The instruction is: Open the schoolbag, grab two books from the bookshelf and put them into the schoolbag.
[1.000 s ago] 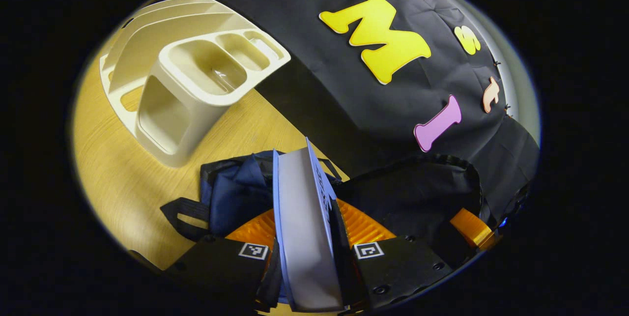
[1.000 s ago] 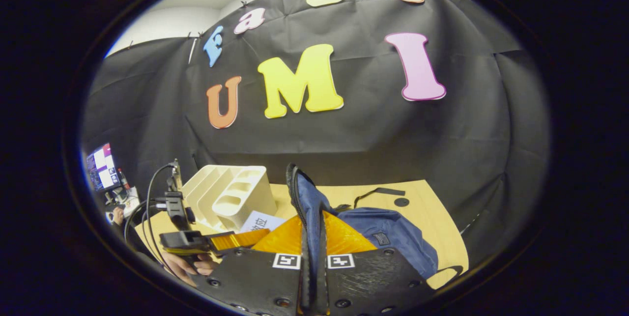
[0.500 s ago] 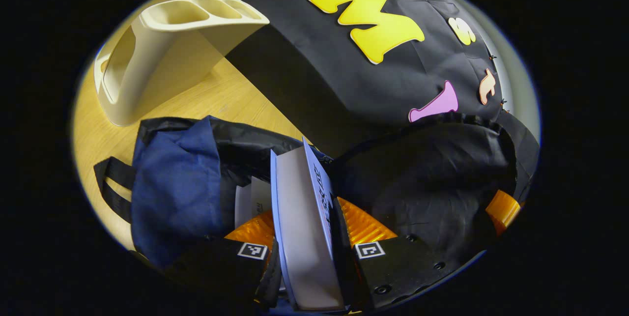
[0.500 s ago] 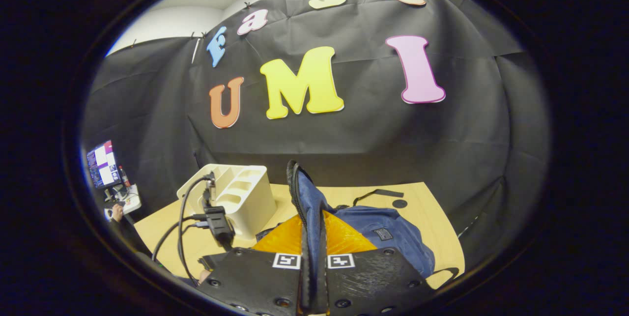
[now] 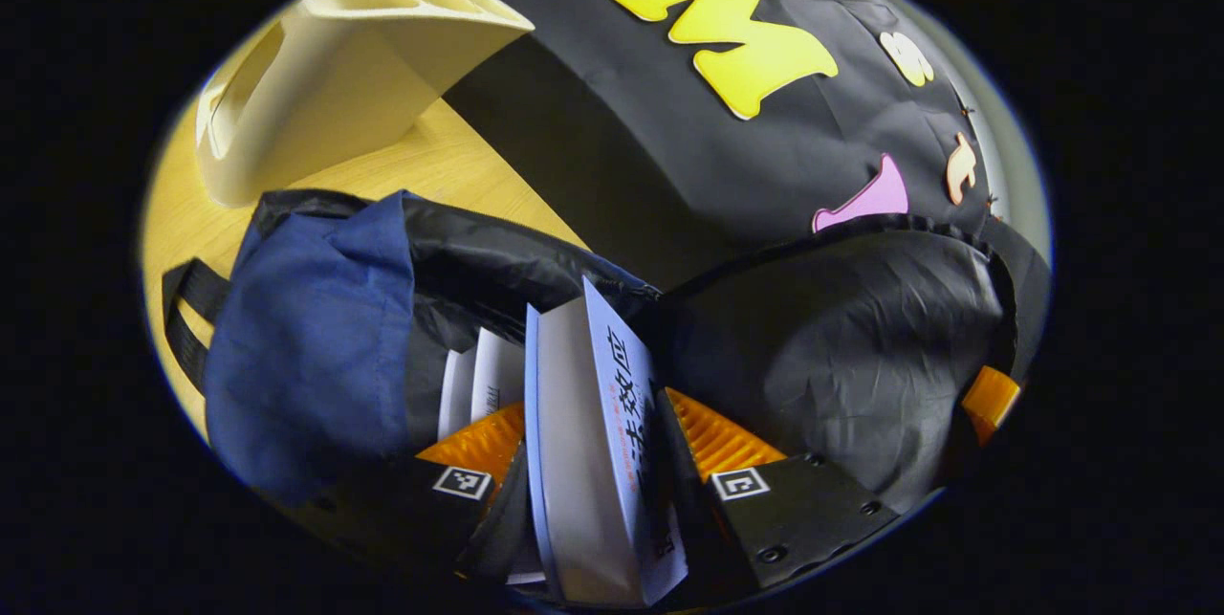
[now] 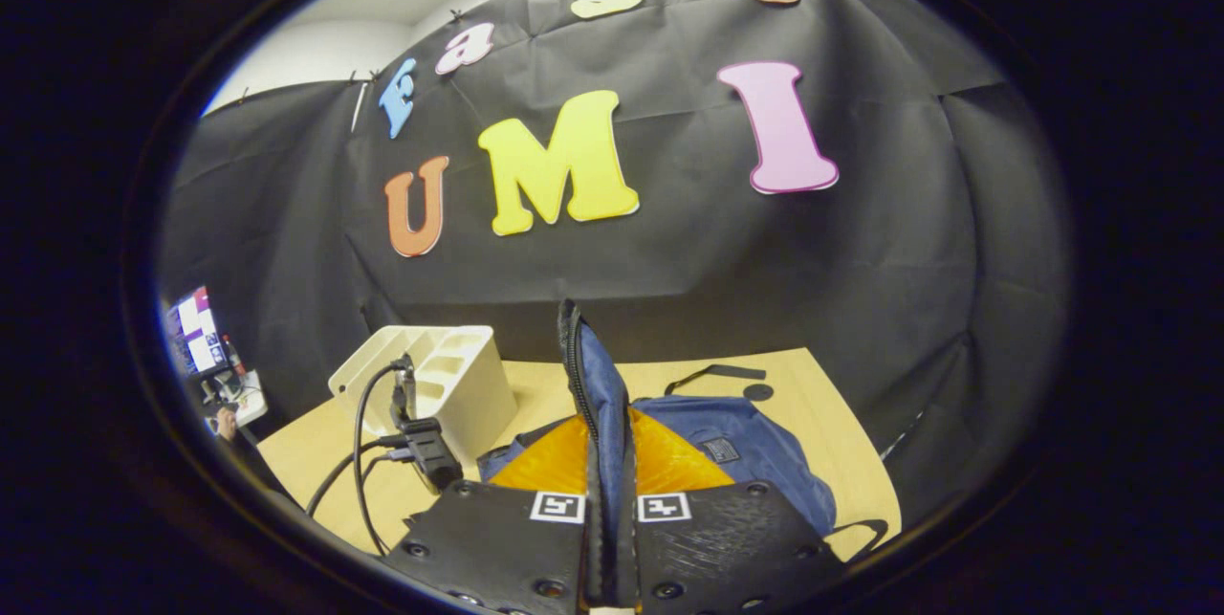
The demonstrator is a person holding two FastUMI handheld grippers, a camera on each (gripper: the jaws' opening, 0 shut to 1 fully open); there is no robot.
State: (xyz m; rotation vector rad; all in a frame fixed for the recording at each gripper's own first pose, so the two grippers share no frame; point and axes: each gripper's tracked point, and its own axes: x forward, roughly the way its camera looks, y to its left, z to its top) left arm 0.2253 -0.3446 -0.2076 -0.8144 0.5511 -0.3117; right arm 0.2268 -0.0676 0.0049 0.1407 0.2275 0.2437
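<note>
Left gripper (image 5: 598, 462) is clamped on a light-blue paperback book (image 5: 593, 462), both orange fingers (image 5: 712, 433) pressing its covers, page edge facing the camera, spine end pointed down into the open mouth of the navy schoolbag (image 5: 316, 347). Book sits at the bag opening, partly between the black lining walls; exact depth inside cannot be told. A 2nd book (image 5: 483, 385), white, already stands inside the schoolbag just left of the held one. Cream plastic bookshelf organizer (image 5: 325, 79) stands on the wooden table (image 5: 449, 175) behind the schoolbag, near it, slots with no books visible. In the right gripper view, the right gripper (image 6: 610, 500) is closed on the zippered rim of the schoolbag flap (image 6: 588, 385), holding it upright with the bag body (image 6: 746, 462) lying on the table beyond. Bookshelf organizer (image 6: 430, 381) sits left of the schoolbag, with the left gripper's cabled rear (image 6: 421, 438) in front of it.
</note>
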